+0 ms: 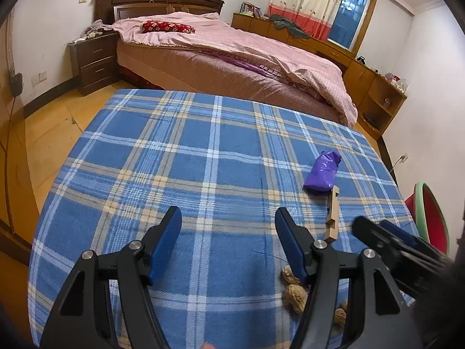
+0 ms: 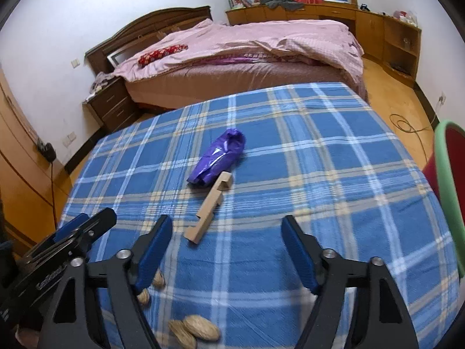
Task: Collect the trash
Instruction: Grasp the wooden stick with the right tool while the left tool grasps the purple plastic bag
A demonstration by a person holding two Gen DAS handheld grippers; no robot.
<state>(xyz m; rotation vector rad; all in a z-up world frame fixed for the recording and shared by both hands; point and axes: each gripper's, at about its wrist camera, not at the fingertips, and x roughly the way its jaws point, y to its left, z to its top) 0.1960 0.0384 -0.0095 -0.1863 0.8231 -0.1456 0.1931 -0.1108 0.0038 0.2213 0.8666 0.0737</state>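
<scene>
A rolled purple plastic bag [image 2: 216, 158] lies on the blue plaid table cover [image 2: 305, 174], with a long folded cardboard piece [image 2: 209, 208] just in front of it. Several peanut shells [image 2: 194, 330] lie near the front edge. My right gripper [image 2: 226, 237] is open and empty, above the cloth just short of the cardboard. My left gripper [image 1: 228, 228] is open and empty, left of the shells [image 1: 295, 292], the cardboard [image 1: 332, 216] and the purple bag [image 1: 322, 173]. Each gripper shows at the edge of the other's view.
A red basin with a green rim [image 2: 449, 192] stands beside the table at the right. A bed with a pink quilt [image 2: 247, 49] stands behind the table. Wooden cabinets [image 2: 386, 32] line the far wall. A nightstand [image 1: 93, 61] stands left of the bed.
</scene>
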